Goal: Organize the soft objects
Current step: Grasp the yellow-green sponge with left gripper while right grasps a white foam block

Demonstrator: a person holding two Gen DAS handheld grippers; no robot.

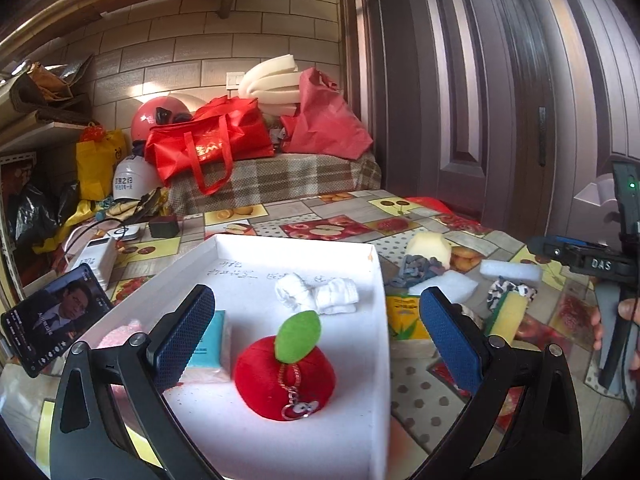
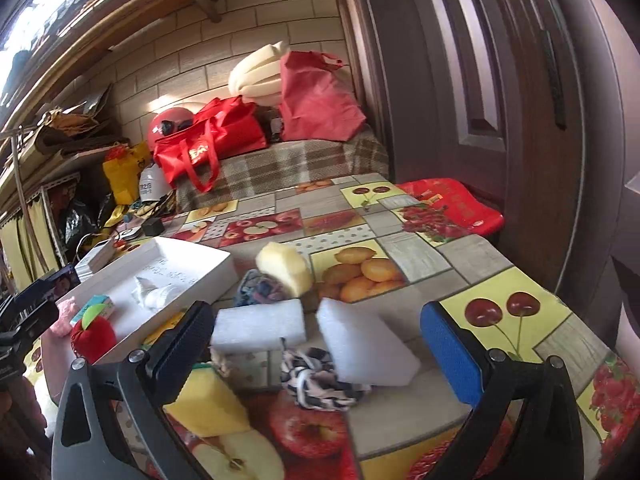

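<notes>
While the left gripper hangs with its blue-padded fingers spread wide and empty over a white tray, a plush red apple with a green leaf and a key ring sits inside the tray between them. A rolled white cloth lies farther back in the tray; a pale blue packet and something pink are partly hidden behind the left finger, and faint handwriting on the tray floor cannot be read. The right gripper, likewise wide apart and holding nothing, hovers above soft items still loose on the fruit-print tablecloth: two white foam blocks, a black-and-white scrunchie, a yellow sponge half covered by the left finger, a cream foam lump and a dark patterned scrunchie. A phone showing video leans at the tray's left, its lower edge cut off. Red bags and helmets crowd the background.
</notes>
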